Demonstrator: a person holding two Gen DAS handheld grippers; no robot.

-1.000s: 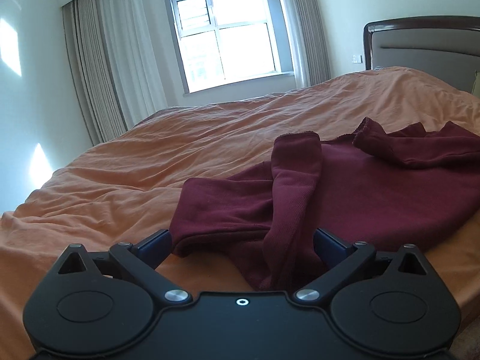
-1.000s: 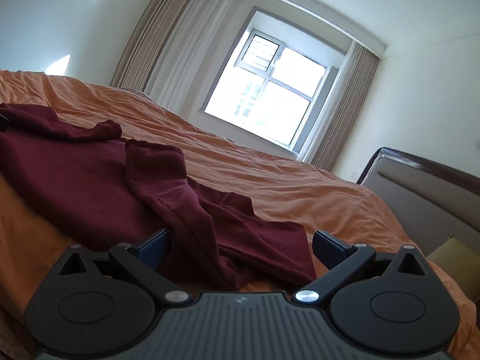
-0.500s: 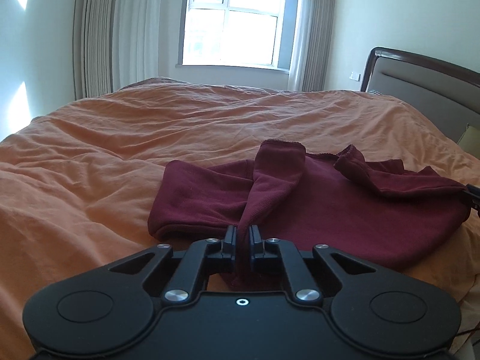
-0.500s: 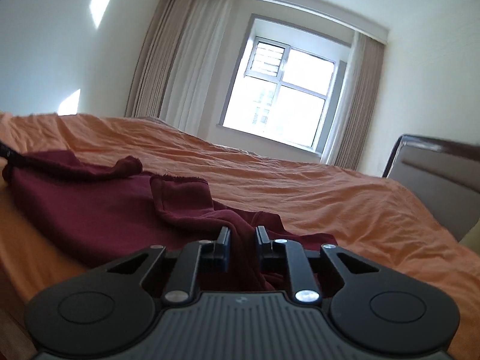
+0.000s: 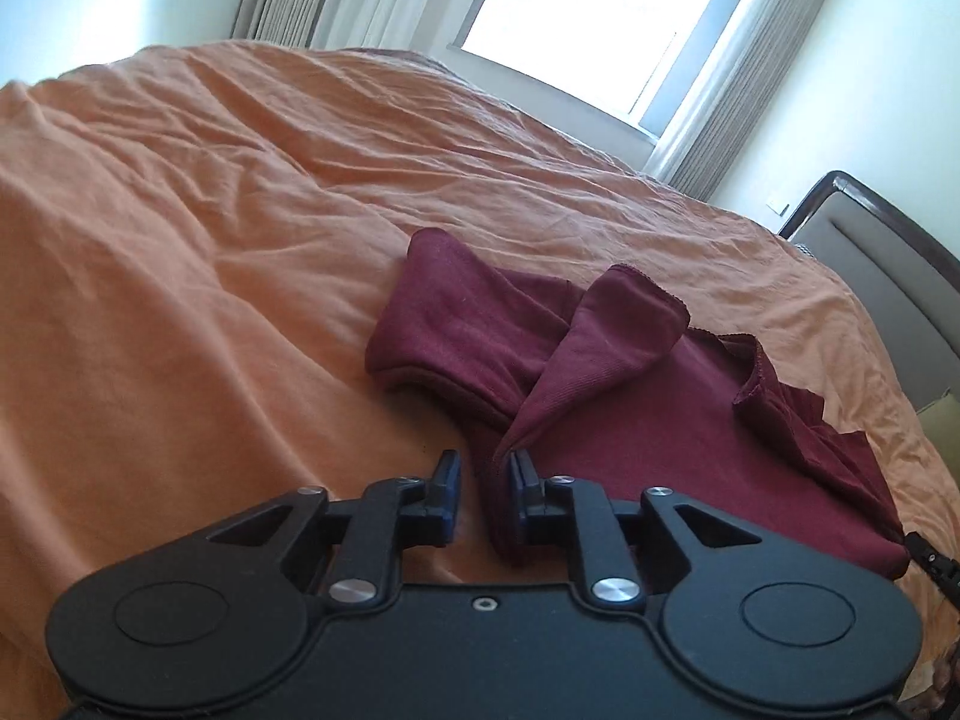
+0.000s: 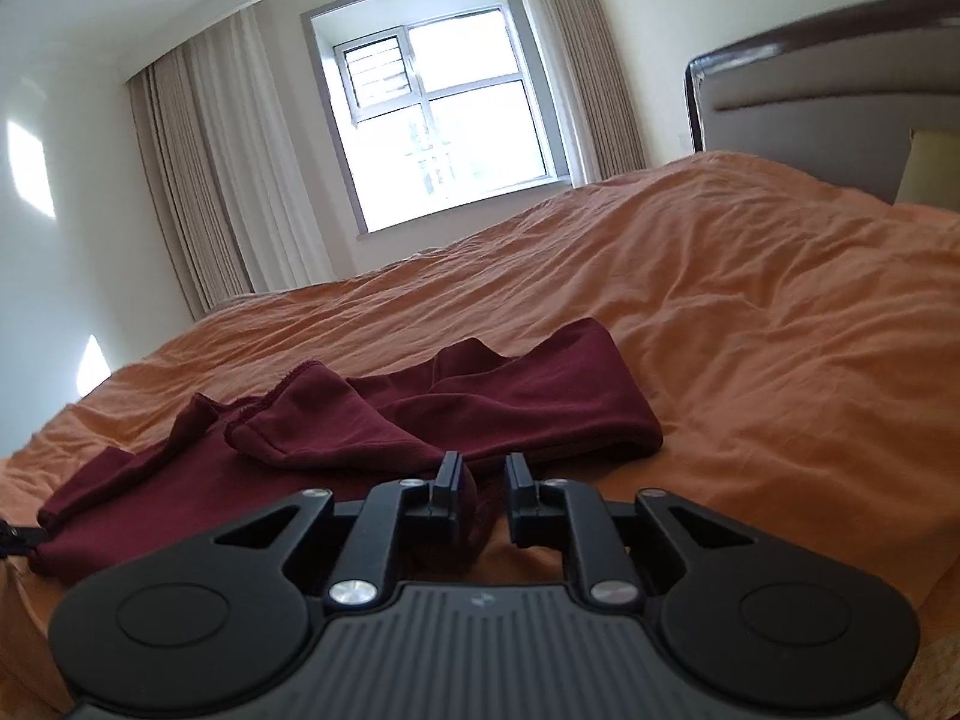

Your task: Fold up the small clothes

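Maroon garment (image 5: 600,396) lies crumpled on the orange bedcover (image 5: 180,240), at the near edge of the bed, spreading toward 2 o'clock in the left wrist view. A second ago both tongs stood wide open astride the cloth; half a second ago both had pinched nearly closed on it. Left tongs (image 5: 485,483): jaws now parting again, a narrow gap, a fold of cloth against the right-hand pad only. Right tongs (image 6: 485,483): likewise parting, dark cloth bunched behind the left-hand pad; whether it is gripped cannot be told. Both views have tilted since, so the wrists have rolled. Judgement: the pinch is loosening before any fold is laid; sleeves (image 5: 606,348) remain untidy, and the task is at an early stage.
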